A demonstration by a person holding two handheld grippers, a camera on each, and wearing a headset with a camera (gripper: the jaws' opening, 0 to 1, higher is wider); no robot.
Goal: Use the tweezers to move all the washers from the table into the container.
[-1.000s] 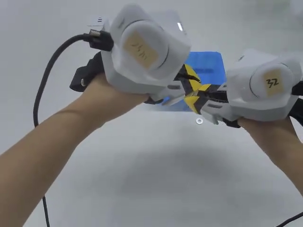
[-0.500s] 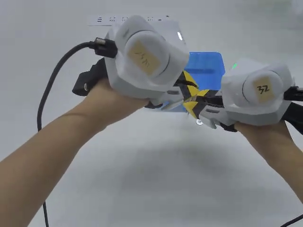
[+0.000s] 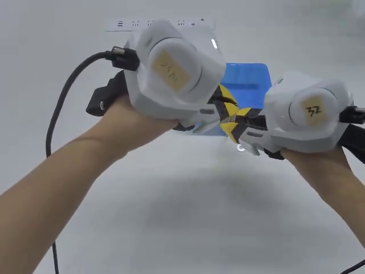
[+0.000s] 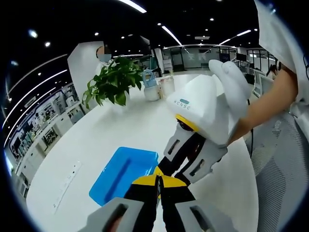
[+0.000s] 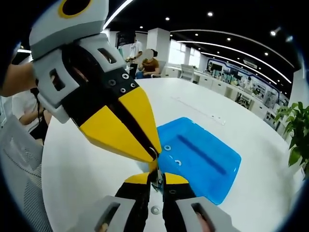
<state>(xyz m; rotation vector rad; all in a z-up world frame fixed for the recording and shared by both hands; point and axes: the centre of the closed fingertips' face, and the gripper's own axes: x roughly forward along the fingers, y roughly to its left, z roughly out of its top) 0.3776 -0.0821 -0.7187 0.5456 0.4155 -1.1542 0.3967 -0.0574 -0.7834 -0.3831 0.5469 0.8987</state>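
Left gripper [image 4: 158, 177] and right gripper [image 5: 157, 178], both clenched, meet mid-frame, hiding half the blue container [image 3: 251, 79]; right gripper view shows washers [image 5: 167, 147] inside.

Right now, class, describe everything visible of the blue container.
The blue container is a shallow rectangular tray with rounded corners, plastic by its look, with a long groove down its middle. It lies flat on the white table. Two washers rest inside near one end.

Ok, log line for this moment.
left tongs shut | right tongs shut | blue plastic container: two metal washers inside | white table: one washer
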